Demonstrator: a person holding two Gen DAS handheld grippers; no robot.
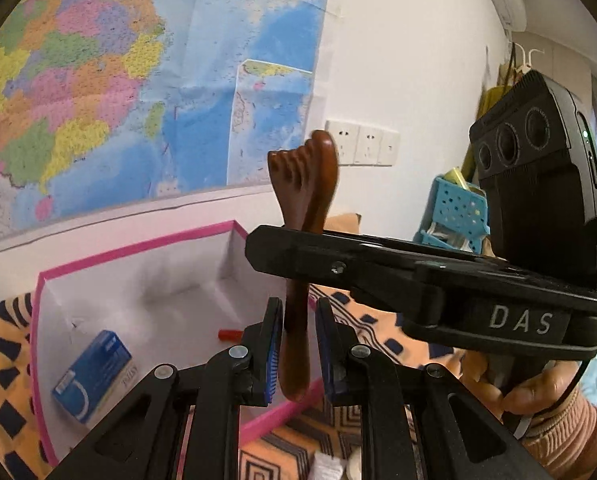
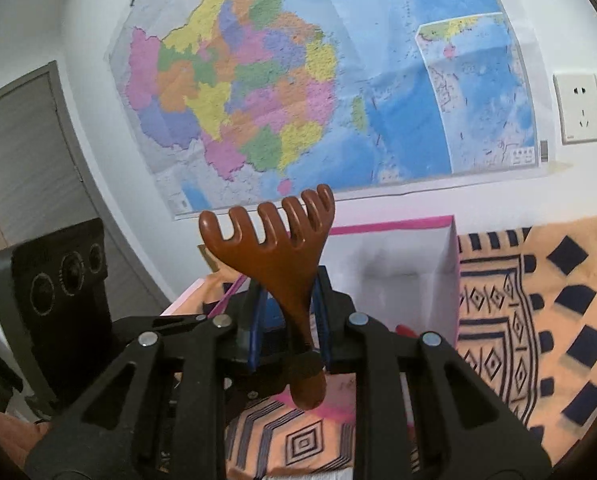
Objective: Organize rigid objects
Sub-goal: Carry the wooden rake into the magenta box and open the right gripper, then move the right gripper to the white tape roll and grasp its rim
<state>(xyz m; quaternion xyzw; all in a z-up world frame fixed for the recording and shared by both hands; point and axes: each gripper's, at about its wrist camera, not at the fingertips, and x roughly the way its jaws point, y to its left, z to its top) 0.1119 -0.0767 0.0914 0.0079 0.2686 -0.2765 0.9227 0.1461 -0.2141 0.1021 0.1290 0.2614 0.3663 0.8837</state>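
Both tongs grip one brown wooden comb, held upright above the pink-rimmed box: the left tongs clamp its handle low, the right tongs pinch it below the teeth.

both wrist views face the map – close.

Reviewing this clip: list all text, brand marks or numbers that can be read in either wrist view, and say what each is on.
"DAS": white letters on the black right gripper body, seen in the left wrist view.
Blue rectangular carton in the pink-rimmed white box: print too blurred to read.
Colourful wall map: place names, title and legend too small to read.
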